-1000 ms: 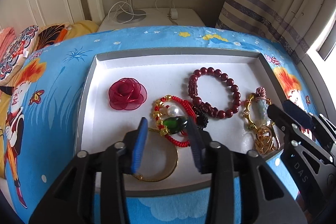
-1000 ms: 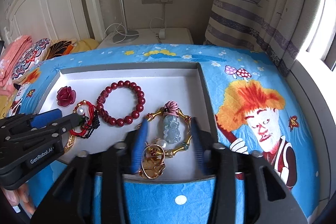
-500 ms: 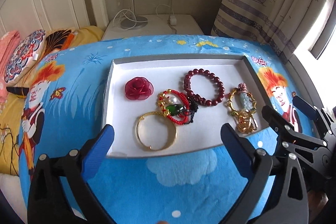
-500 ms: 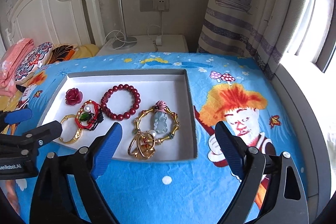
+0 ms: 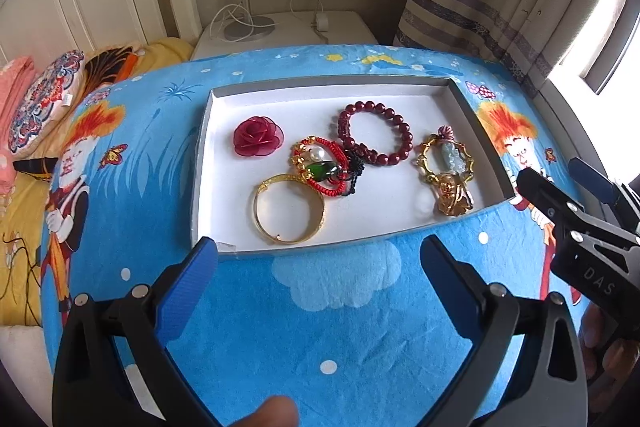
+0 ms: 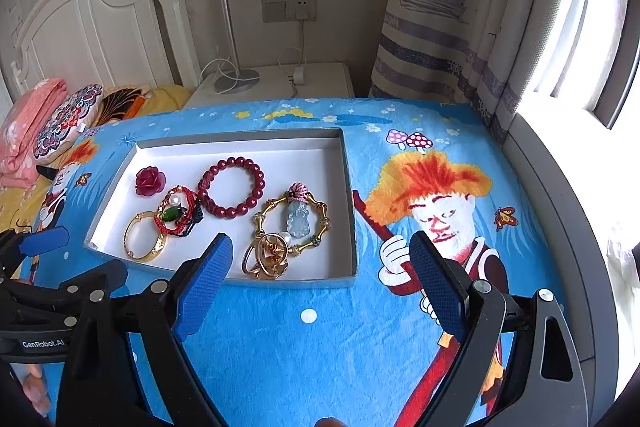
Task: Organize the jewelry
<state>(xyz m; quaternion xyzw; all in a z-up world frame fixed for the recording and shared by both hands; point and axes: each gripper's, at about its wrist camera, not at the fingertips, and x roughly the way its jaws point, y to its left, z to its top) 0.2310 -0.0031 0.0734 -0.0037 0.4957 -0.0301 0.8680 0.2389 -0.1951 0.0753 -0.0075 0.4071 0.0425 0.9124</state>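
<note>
On the bed, the shallow tray (image 5: 202, 163) holds all the jewelry — beaded bracelet (image 5: 376, 137), gold bangle (image 5: 289, 207), red rose (image 5: 258, 137). Both the left hand-held gripper (image 5: 318, 269) and the right hand-held gripper (image 6: 320, 267) hover short of it, spread wide and empty (best to approach one piece squarely, avoiding neighbours).

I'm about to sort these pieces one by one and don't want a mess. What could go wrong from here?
The red cord bracelet overlaps the gold bangle and touches the dark red bead bracelet, so lifting one may drag its neighbours. The gold ring cluster lies on the jade pendant bracelet and could snag. The tray sits on soft bedding and may shift. Both the left gripper and right gripper are open, back from the tray.
</note>
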